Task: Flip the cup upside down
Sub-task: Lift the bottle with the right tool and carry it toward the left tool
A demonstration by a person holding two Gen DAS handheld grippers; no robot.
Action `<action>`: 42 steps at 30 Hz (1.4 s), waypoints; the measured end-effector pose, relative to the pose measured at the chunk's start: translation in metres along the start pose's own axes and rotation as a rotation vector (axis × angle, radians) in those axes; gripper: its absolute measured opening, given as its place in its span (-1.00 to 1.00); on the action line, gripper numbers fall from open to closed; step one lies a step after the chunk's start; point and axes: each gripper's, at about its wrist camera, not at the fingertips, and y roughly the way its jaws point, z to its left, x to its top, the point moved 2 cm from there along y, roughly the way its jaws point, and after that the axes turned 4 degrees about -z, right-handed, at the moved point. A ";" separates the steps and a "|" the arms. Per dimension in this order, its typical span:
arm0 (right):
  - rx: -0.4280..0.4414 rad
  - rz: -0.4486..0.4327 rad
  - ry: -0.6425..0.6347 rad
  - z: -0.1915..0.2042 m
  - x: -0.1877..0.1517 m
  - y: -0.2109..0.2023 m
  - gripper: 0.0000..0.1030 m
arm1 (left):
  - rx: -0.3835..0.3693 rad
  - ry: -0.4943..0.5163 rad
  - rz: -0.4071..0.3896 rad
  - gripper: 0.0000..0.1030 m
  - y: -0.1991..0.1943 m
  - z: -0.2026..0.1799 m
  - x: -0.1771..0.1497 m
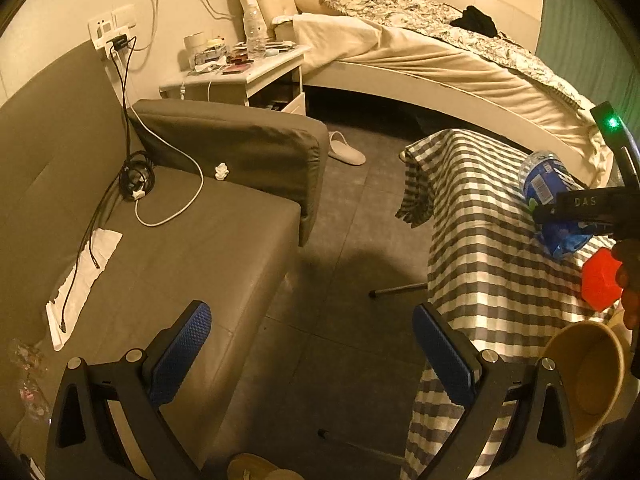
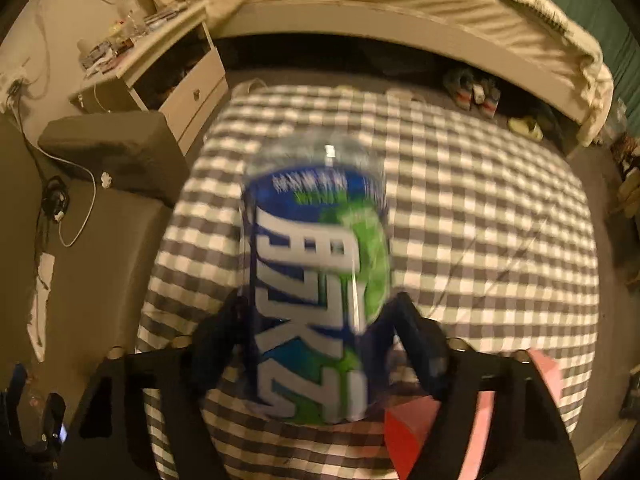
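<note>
Grey upholstery of the sofa (image 1: 180, 240) fills the left of the left wrist view; it plays no part in the task.

1. Lower centre of that view: the left gripper (image 1: 310, 310) hangs over the floor between sofa and table, its blue pads spread wide with nothing between them.
2. Right of centre: the table with the checked cloth (image 1: 472, 208).
3. Right edge: the cup (image 1: 548, 184), clear plastic with a blue and green label, is above the cloth and tilted well off upright. I cannot tell whether it touches the cloth.
4. Below the cup: a red block (image 1: 600, 280), and under that a tan paper bowl (image 1: 584, 364) at the table edge.

In the right wrist view, the right gripper (image 2: 318, 320) is closed on the cup (image 2: 320, 240) in the lower centre of the frame, one finger on each side of the label. The cup's clear end points up the frame, away from the camera. The cup is blurred, and I cannot tell which end is the mouth.

Progress, as I judge it: grasp done and the turn partly made. Left to do: finish the rotation, set the cup mouth down on the cloth, release.

Count: one cup, two grippers, one table, one red block, one bowl that I can confirm, one sofa.
</note>
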 end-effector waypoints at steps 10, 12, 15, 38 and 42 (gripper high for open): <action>0.005 -0.147 -0.074 0.009 -0.010 -0.091 0.31 | -0.003 -0.004 -0.076 1.00 -0.073 0.001 0.005; 0.006 -0.183 -0.078 0.009 -0.017 -0.125 0.31 | -0.015 -0.010 -0.091 1.00 -0.093 0.000 0.003; 0.012 -0.223 -0.077 0.007 -0.039 -0.175 0.31 | -0.040 -0.012 -0.118 1.00 -0.123 -0.002 -0.001; -0.023 -0.115 -0.056 -0.001 -0.313 -0.183 0.31 | -0.074 0.042 -0.090 1.00 -0.208 -0.029 -0.123; -0.015 -0.088 -0.076 0.002 -0.324 -0.170 0.31 | -0.078 0.058 -0.068 1.00 -0.203 -0.042 -0.133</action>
